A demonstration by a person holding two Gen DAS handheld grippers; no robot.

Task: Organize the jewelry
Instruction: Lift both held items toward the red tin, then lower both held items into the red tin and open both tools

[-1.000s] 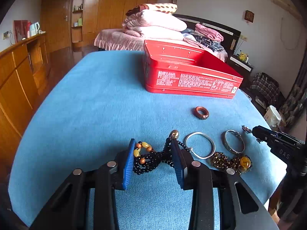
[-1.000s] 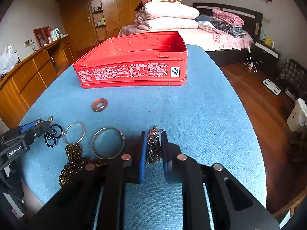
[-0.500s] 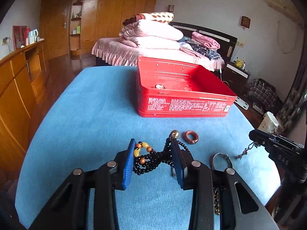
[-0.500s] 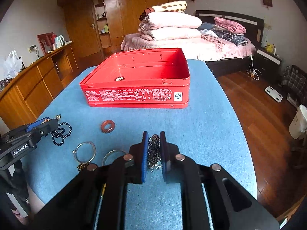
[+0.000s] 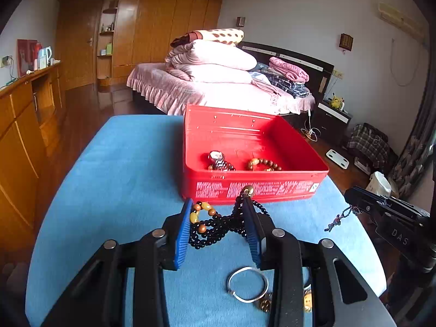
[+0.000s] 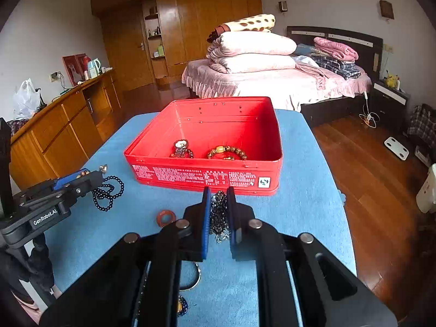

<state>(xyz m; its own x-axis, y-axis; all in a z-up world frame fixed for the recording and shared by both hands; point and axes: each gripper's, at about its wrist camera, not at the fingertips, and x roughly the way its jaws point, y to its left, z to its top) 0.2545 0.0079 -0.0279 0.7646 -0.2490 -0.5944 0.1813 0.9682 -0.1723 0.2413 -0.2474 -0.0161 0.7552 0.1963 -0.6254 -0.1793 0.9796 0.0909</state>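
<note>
Left gripper [image 5: 218, 212] clamps black beads [image 5: 215, 227], lifted off the table [image 5: 114, 190]. Right gripper [image 6: 218, 204], nearly closed, pinches dark chain [image 6: 218, 218]. Both near the red tin [image 6: 207, 175].

Left gripper [image 5: 217, 227] fingers part-closed (gripping); right gripper [image 6: 218, 212] fingers nearly together, both raised.

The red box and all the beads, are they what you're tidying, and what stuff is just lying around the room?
For the job: red box; black beads in the left tool; dark chain in the right tool; watch and brown bracelet in the box; red ring; silver bangle.

Just lying about: bed; kettle; plastic bag.
</note>
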